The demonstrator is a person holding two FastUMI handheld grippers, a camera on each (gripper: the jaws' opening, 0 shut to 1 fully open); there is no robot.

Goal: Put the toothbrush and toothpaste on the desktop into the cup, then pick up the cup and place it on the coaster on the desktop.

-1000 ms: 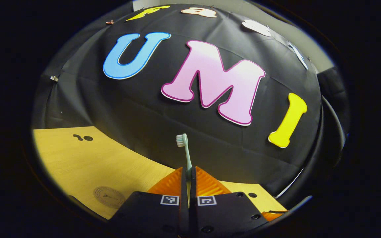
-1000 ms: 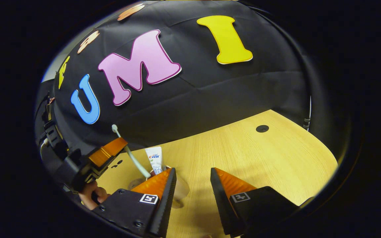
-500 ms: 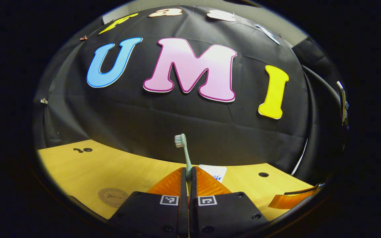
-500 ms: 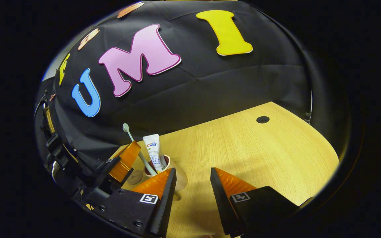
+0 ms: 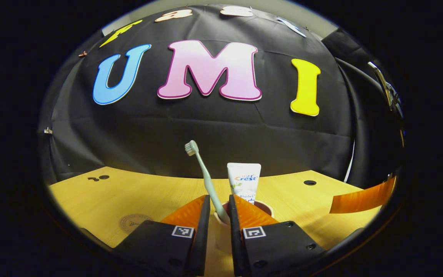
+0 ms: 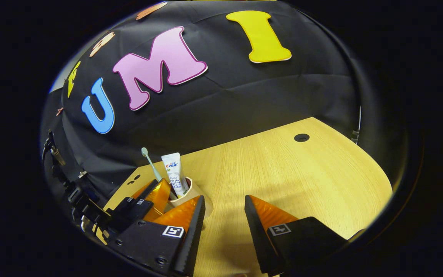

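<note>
A tan cup stands on the wooden desktop with a white toothpaste tube upright in it. A pale green toothbrush leans left out of the cup, bristles up. My left gripper is open a little, one finger on each side of the brush handle, just before the cup. In the right gripper view the cup, toothpaste and toothbrush sit at the lower left, with the left gripper against the cup. My right gripper is open and holds nothing, just right of the cup.
A round brown coaster lies on the desktop left of the cup. Small dark holes mark the desktop. One finger of the right gripper shows at the right. The black cloth wall closes the back of the desk.
The left gripper came down over the cup with the toothbrush and opened; the brush now leans in the cup. The right gripper stayed open and hardly moved.
</note>
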